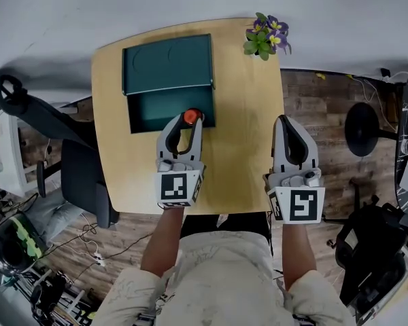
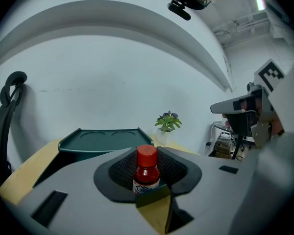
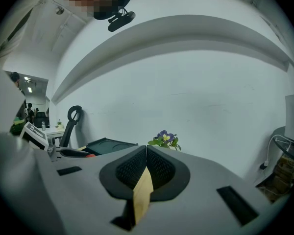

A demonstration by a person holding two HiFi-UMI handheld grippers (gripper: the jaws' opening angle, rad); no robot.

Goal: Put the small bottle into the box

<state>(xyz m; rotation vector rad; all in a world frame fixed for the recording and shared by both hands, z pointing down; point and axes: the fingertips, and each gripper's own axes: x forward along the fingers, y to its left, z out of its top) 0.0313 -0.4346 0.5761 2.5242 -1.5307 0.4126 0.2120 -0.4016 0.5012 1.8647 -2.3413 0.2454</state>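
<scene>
Table (image 1: 248,138) first, pale wood, with the green box (image 1: 144,117) lying open at its far side, its lid (image 1: 166,63) thrown back. Left gripper (image 1: 188,119) is much the nearer one. It hangs at the box's near right corner, jaws part-way apart and clamped on the small bottle (image 2: 147,173), red cap up, long axis upright. The open compartment lies just ahead and left of those jaws. Right gripper (image 1: 285,124) hovers well apart over bare wood, jaws pressed together on nothing.

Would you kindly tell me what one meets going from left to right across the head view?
Black office chair → green box → right gripper → black round base on the floor.
</scene>
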